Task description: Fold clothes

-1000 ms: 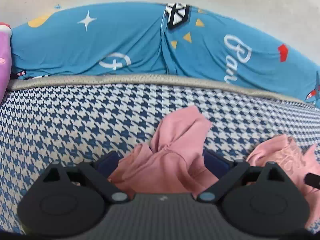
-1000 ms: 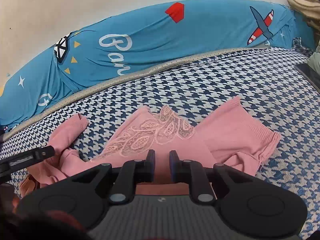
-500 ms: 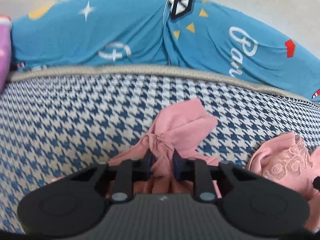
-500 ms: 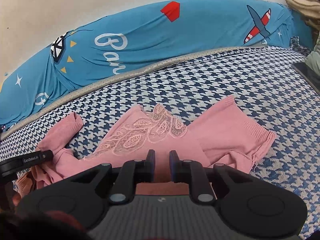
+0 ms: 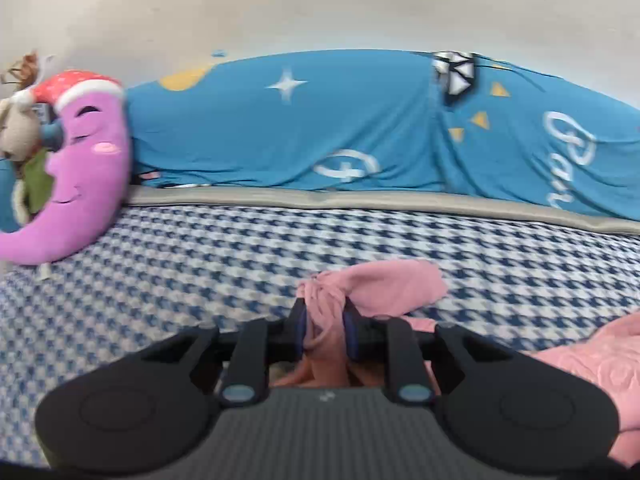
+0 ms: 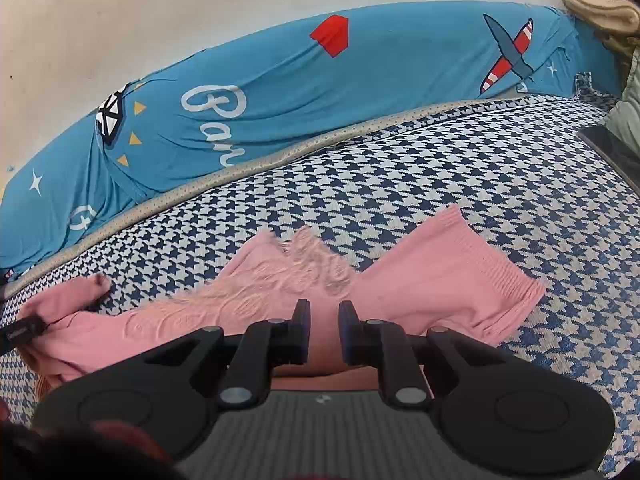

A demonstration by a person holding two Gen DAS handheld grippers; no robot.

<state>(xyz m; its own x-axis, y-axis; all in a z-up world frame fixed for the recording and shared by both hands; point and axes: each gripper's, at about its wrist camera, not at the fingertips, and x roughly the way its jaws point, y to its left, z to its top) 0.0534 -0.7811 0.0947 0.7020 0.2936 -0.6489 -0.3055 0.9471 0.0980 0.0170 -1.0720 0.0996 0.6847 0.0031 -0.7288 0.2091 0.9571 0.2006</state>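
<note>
A pink top with a lace front (image 6: 280, 284) lies spread on the blue-and-white houndstooth bed (image 6: 440, 176). My left gripper (image 5: 325, 330) is shut on a bunched pink sleeve (image 5: 384, 288), whose loose end flops to the right of the fingers. The lace part of the top (image 5: 592, 356) shows at the right edge of the left wrist view. My right gripper (image 6: 324, 330) is shut on the near hem of the top, with pink cloth pinched between its pads. The right sleeve (image 6: 460, 280) lies flat, pointing away to the right. The left gripper's tip (image 6: 24, 330) shows at the far left.
A long blue printed bolster (image 5: 360, 128) runs along the wall at the back of the bed. A purple moon plush (image 5: 84, 168) leans at the left end. A dark flat object (image 6: 612, 144) and piled fabric (image 6: 600, 12) sit at the bed's right end.
The left gripper closed on the pink sleeve and has carried it leftward, bringing the plush into view. The right gripper stayed shut on the hem, and the top stretched out between them.
</note>
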